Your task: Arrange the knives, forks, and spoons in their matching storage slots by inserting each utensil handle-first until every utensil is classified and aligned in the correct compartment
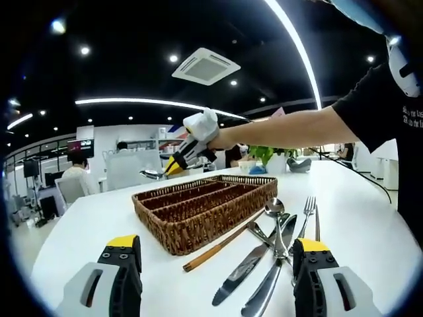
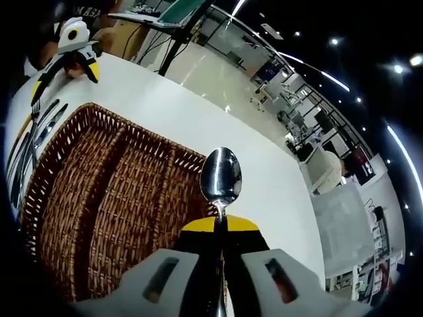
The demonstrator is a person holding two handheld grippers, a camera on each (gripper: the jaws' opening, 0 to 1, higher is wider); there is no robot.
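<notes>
A brown wicker tray [image 1: 173,232] with long compartments lies on the white table [image 1: 370,218]; the slots I can see hold nothing. Beside its right side lies a loose pile of cutlery [image 1: 277,231]: knives, a fork [image 1: 307,210], a spoon and a wooden-handled piece [image 1: 218,247]. My left gripper [image 1: 218,256] hovers open near the table's front edge. My right gripper [image 1: 177,162] hangs over the tray's far end. In the right gripper view it [image 2: 220,228] is shut on a steel spoon [image 2: 221,175], bowl pointing away, above the wicker tray [image 2: 112,198]. The left gripper [image 2: 71,45] and the cutlery pile [image 2: 30,142] lie beyond.
A person's bare arm [image 1: 297,127] and black shirt reach in from the right. A potted plant [image 1: 272,157] and small items stand at the table's far edge. Desks, chairs and people fill the office behind. The table edge drops to the floor [image 2: 218,79] past the tray.
</notes>
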